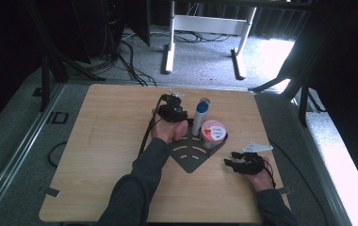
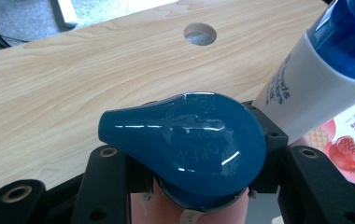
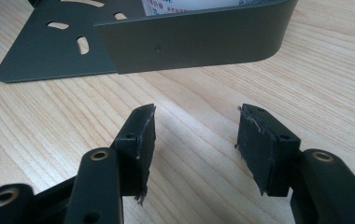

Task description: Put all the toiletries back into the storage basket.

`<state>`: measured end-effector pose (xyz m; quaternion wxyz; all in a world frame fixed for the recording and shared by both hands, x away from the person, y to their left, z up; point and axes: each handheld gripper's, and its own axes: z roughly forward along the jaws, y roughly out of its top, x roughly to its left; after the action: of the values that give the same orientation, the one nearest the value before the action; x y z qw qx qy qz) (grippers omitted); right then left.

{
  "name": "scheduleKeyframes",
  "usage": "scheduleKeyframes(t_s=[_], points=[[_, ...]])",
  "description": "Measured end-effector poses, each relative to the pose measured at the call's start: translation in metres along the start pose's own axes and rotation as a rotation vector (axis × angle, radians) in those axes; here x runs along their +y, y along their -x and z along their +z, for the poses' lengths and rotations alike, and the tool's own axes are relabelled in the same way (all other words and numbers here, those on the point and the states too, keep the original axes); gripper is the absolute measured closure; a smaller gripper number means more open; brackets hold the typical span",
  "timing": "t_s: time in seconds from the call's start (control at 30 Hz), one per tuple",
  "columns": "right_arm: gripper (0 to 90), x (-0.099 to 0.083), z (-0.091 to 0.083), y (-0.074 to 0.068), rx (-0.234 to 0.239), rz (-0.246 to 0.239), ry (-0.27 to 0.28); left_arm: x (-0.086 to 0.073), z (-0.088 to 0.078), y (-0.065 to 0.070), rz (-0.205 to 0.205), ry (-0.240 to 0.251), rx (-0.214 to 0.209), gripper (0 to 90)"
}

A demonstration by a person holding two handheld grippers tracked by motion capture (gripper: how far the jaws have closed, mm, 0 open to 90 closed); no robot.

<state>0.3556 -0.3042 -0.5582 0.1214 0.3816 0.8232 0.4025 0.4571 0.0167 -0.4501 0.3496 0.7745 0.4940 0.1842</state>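
Observation:
A bottle with a glossy teal-blue flip cap (image 2: 185,144) and a pinkish body stands between the jaws of my left gripper (image 2: 199,179), whose pads press on its sides. In the high view my left gripper (image 1: 172,112) is at the back of the dark metal corner rack (image 1: 191,160). Beside it a white tube with a blue cap (image 1: 199,115) stands upright, and a tub with a pink lid (image 1: 213,132) sits on the rack. My right gripper (image 1: 236,164) rests low on the table to the right of the rack, open, with nothing between its pads (image 3: 140,140).
The white tube (image 2: 306,88) leans close to the held cap on the right, with the tub's printed label (image 2: 353,140) behind it. The rack's curved wall (image 3: 194,42) stands just ahead of my right jaws. A round hole (image 2: 200,34) is cut in the wooden tabletop.

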Motion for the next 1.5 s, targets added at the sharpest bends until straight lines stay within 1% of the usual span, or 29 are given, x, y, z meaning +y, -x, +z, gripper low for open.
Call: scheduleKeyframes(t_s=[0.07,0.1,0.2,0.27,0.3,0.5,0.73,0.9,1.03,1.1,1.2,1.4,1.5], points=[[46.3,0.000,0.000,0.000,0.000,0.000,0.000,0.000,0.000,0.000,0.000,0.000,0.000,52.9],[46.3,0.000,0.000,0.000,0.000,0.000,0.000,0.000,0.003,0.003,0.004,0.007,0.012,52.9],[46.3,0.000,0.000,0.000,0.001,0.001,0.000,0.000,0.005,0.003,-0.014,0.013,0.016,52.9],[46.3,0.000,0.000,0.000,0.000,0.000,0.000,0.000,0.005,0.003,-0.014,0.013,0.016,52.9],[46.3,0.000,0.000,0.000,0.001,0.001,0.000,0.000,0.008,0.003,-0.015,0.005,0.023,52.9],[46.3,0.000,0.000,0.000,0.001,0.001,0.000,0.002,0.010,0.006,-0.019,0.013,0.030,52.9],[46.3,0.000,0.000,0.000,0.000,0.001,0.000,0.004,0.012,0.009,-0.006,0.007,0.043,52.9],[46.3,0.000,0.000,0.000,0.001,0.001,0.000,0.005,0.013,0.009,-0.024,0.013,0.044,52.9],[46.1,0.000,0.000,0.000,0.001,0.001,0.000,0.005,0.014,0.010,-0.027,0.017,0.046,52.9],[46.1,0.000,0.000,0.000,0.001,0.000,0.000,0.005,0.014,0.010,-0.035,0.021,0.050,52.9],[46.1,0.000,0.000,0.000,0.001,0.000,0.000,0.005,0.015,0.012,-0.041,0.026,0.056,52.9],[46.1,0.000,0.000,0.000,0.001,-0.001,0.000,0.005,0.017,0.015,-0.063,0.039,0.060,52.9],[46.1,0.000,0.000,0.000,0.000,-0.001,0.000,0.005,0.018,0.018,-0.064,0.044,0.067,52.9]])
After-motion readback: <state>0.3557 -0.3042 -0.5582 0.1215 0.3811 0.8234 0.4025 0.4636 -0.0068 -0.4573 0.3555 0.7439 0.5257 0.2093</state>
